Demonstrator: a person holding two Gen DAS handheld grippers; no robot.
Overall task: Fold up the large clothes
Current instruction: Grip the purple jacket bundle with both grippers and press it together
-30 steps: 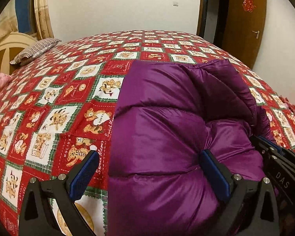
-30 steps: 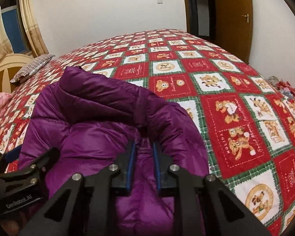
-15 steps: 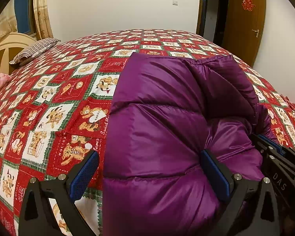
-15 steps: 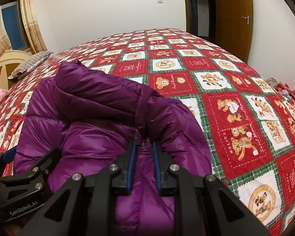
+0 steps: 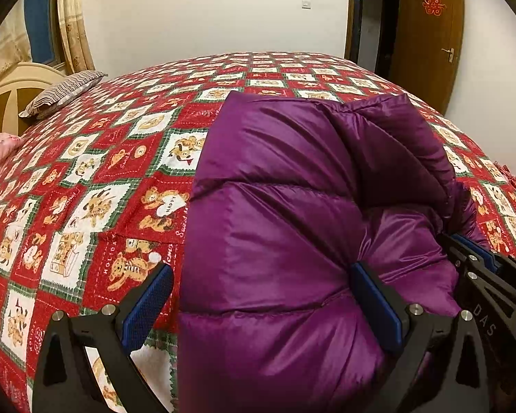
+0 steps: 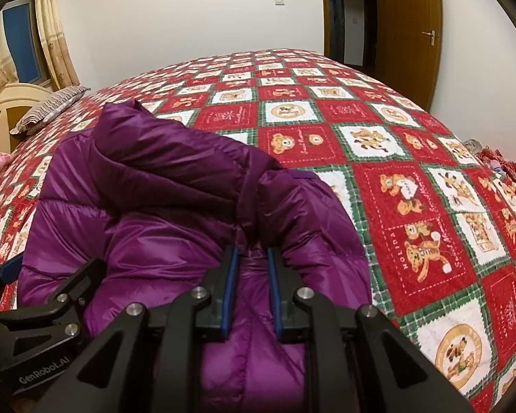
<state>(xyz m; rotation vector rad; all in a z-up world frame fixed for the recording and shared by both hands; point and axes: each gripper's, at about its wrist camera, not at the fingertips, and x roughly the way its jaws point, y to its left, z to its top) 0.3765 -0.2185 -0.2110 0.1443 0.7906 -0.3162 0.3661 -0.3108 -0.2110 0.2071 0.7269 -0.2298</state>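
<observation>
A purple down jacket (image 5: 278, 227) lies bunched on the bed (image 5: 127, 158), close to its near edge, its darker hood (image 6: 168, 158) folded over the top. The right gripper (image 6: 251, 268) has its jaws drawn narrow, pinching a fold of the jacket between the blue pads (image 6: 229, 275). The left gripper (image 5: 258, 296) stands wide: its right pad presses into the jacket's padding, while its left pad hangs free over the red teddy-bear bedspread (image 5: 86, 206). A striped pillow (image 5: 62, 93) rests at the bed's far left corner, beside the headboard (image 5: 7, 93).
</observation>
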